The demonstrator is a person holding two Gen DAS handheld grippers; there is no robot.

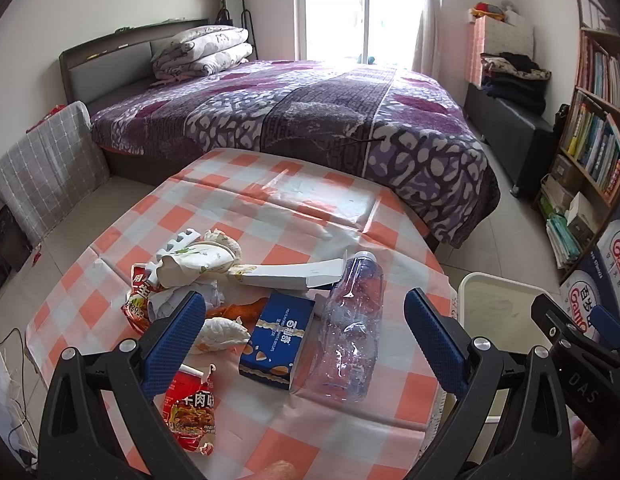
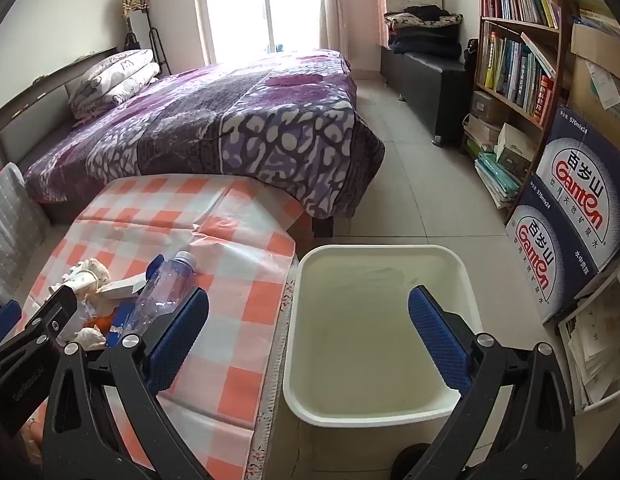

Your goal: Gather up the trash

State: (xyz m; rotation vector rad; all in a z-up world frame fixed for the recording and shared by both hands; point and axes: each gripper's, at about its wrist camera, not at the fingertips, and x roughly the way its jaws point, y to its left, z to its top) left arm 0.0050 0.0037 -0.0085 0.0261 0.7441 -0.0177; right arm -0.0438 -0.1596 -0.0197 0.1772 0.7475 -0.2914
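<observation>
Checked table (image 1: 310, 216) far half bare, bin (image 2: 373, 412) beside its edge, both tongs wide

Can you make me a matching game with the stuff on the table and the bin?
Things:
1. plastic bottle
2. biscuit box
3. noodle packet
4. bin

Descriptions:
A. red, torn open
B. white, empty, beside the table
C. clear, lying on its side
D. dark blue, next to the bottle

Pairs: 1-C, 2-D, 3-A, 4-B
</observation>
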